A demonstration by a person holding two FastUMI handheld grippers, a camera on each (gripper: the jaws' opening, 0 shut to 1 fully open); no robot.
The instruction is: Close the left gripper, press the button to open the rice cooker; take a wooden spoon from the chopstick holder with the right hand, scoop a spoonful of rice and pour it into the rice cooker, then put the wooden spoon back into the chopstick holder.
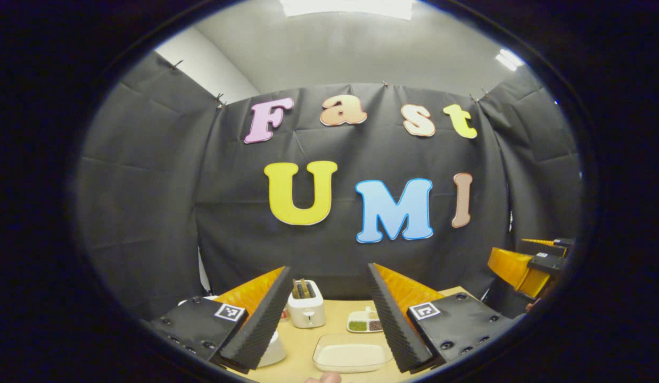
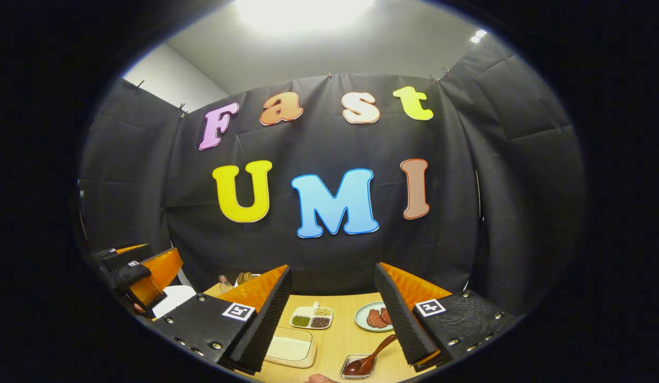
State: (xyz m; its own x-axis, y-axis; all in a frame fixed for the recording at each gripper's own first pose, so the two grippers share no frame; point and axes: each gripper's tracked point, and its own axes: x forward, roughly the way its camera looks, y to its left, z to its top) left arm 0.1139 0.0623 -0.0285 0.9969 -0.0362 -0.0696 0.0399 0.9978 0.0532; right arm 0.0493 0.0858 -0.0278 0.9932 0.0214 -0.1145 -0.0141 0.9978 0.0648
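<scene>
Left gripper (image 1: 329, 319) agape, empty, right gripper (image 2: 335, 319) likewise — rice cooker (image 1: 271, 351) half hidden

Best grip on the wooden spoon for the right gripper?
Take the wooden spoon by its bare handle, upper right end. The bowl sits low in the small clear dish, and the handle slants up out of it. Bring the open right gripper down from above, fingers either side.

Open tabletop (image 2: 340, 340) between rice tray (image 2: 289, 347) and small glass dish (image 2: 357, 367). Farther back, divided grain dish (image 2: 311, 317) and meat plate (image 2: 373, 317) obstruct. Toaster (image 1: 306, 308) blocking the rear left; bare strip just beside it.
</scene>
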